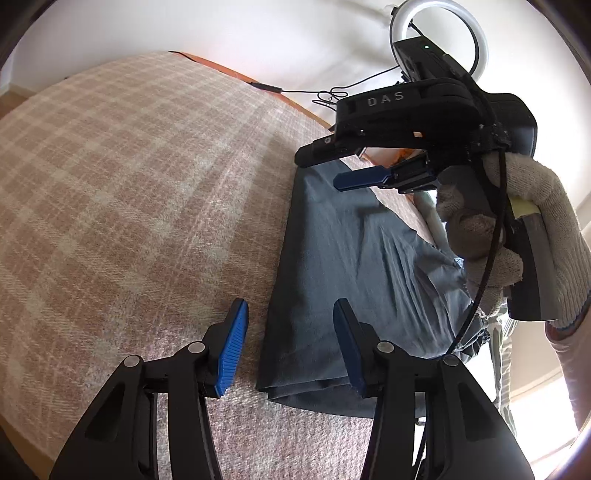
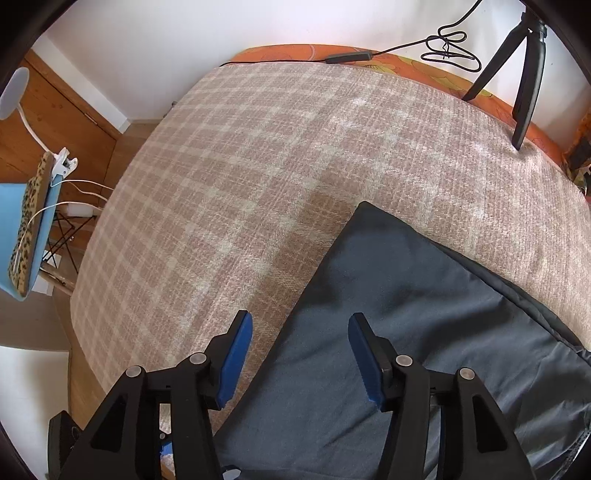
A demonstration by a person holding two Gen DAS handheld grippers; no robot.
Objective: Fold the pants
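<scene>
Dark grey-blue pants (image 1: 354, 266) lie folded lengthwise on a pink plaid blanket (image 1: 129, 184). My left gripper (image 1: 291, 343) is open and hovers over the near folded end of the pants, one finger over the blanket, one over the cloth. My right gripper (image 1: 332, 170) shows in the left wrist view, held by a gloved hand over the far end of the pants. In the right wrist view the right gripper (image 2: 299, 354) is open and empty above the edge of the pants (image 2: 406, 332).
The plaid blanket (image 2: 258, 166) covers a bed with an orange sheet edge (image 2: 406, 59). A ring light (image 1: 439, 33) and tripod legs (image 2: 524, 74) stand at the far side with a cable (image 2: 447, 48). A blue chair (image 2: 26, 229) stands left of the bed.
</scene>
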